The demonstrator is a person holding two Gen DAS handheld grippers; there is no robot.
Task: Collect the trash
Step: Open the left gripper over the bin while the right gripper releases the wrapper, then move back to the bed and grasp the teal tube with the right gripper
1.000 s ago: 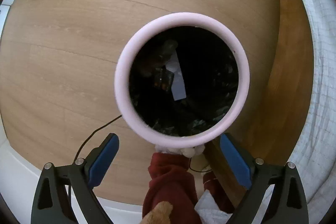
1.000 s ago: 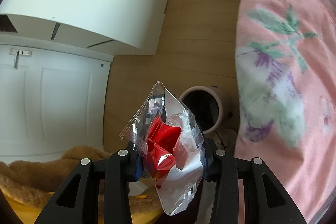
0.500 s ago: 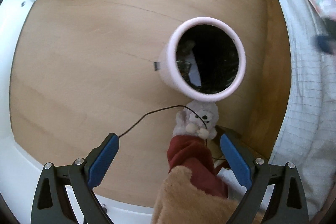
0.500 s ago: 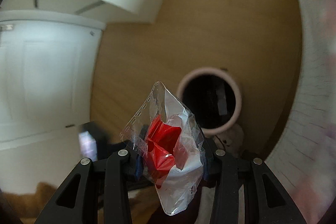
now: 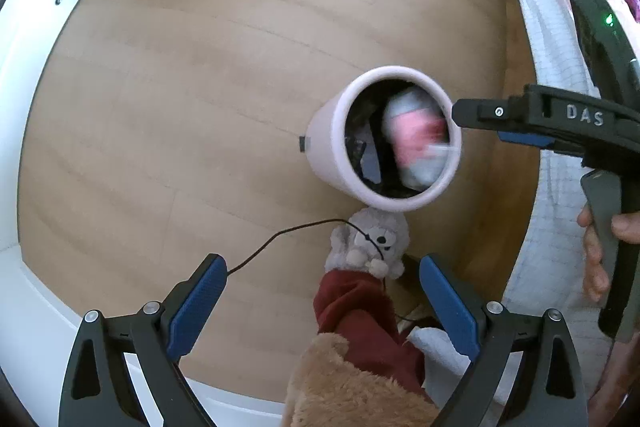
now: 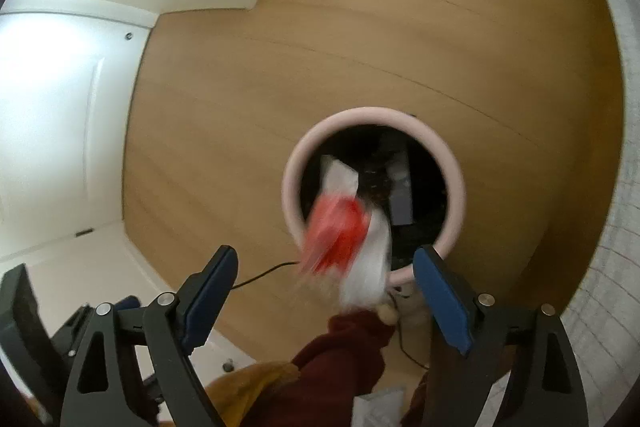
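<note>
A pale pink round bin (image 5: 340,147) with a black liner stands on the wood floor; it also shows in the right wrist view (image 6: 292,183). A clear and red plastic wrapper (image 6: 348,239) is blurred in mid-air, falling into the bin mouth; in the left wrist view the wrapper (image 5: 416,143) shows inside the rim. My right gripper (image 6: 326,291) is open and empty above the bin, and its finger (image 5: 496,115) reaches over the rim. My left gripper (image 5: 320,303) is open and empty, held back from the bin.
A grey plush toy in dark red clothing (image 5: 368,247) lies on the floor against the bin, with a thin black cable (image 5: 280,239) beside it. A brown plush (image 5: 352,387) is under my left gripper. The bed (image 5: 552,27) runs along the right; white cabinets (image 6: 60,87) stand at the left.
My right gripper moved over the bin, opened and let go of the wrapper, which now falls into the bin. My left gripper pulled back and up from the bin.
</note>
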